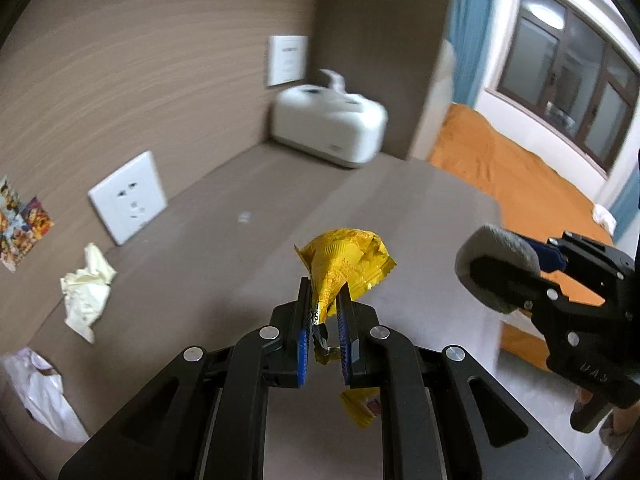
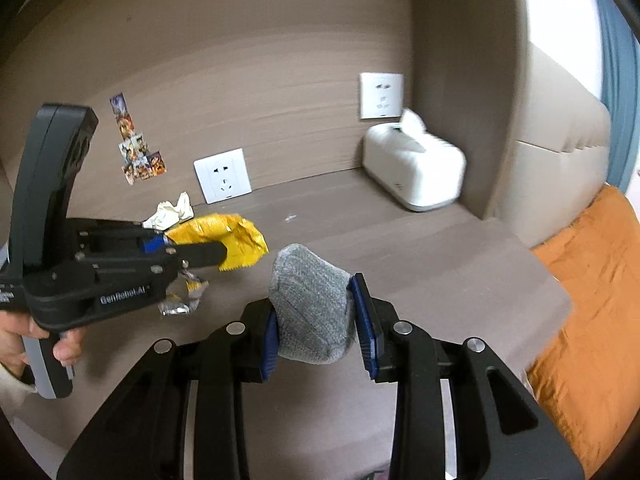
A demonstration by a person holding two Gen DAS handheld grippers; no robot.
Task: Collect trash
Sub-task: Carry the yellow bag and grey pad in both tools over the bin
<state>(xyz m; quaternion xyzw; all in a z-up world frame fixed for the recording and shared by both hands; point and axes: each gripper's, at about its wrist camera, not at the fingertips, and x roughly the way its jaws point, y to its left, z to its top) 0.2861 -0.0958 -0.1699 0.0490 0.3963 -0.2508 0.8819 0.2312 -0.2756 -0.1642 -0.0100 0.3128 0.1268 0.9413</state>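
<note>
My left gripper (image 1: pixel 325 300) is shut on a crumpled yellow snack wrapper (image 1: pixel 344 260) and holds it above the brown tabletop (image 1: pixel 248 248). In the right wrist view the left gripper (image 2: pixel 216 250) shows at the left with the yellow wrapper (image 2: pixel 236 236). My right gripper (image 2: pixel 316 312) is shut on a grey sock (image 2: pixel 310 304); it also shows in the left wrist view (image 1: pixel 500 276) at the right. A crumpled cream tissue (image 1: pixel 86 292) lies by the wall, also seen in the right wrist view (image 2: pixel 170 210). A silver and yellow wrapper scrap (image 2: pixel 184 294) lies on the table.
A white tissue box (image 1: pixel 328 124) stands in the back corner. Wall sockets (image 1: pixel 128 196) and stickers (image 1: pixel 20 224) are on the wall. A white plastic bag (image 1: pixel 40 392) lies at the near left. An orange bed (image 1: pixel 516 188) is to the right of the table edge.
</note>
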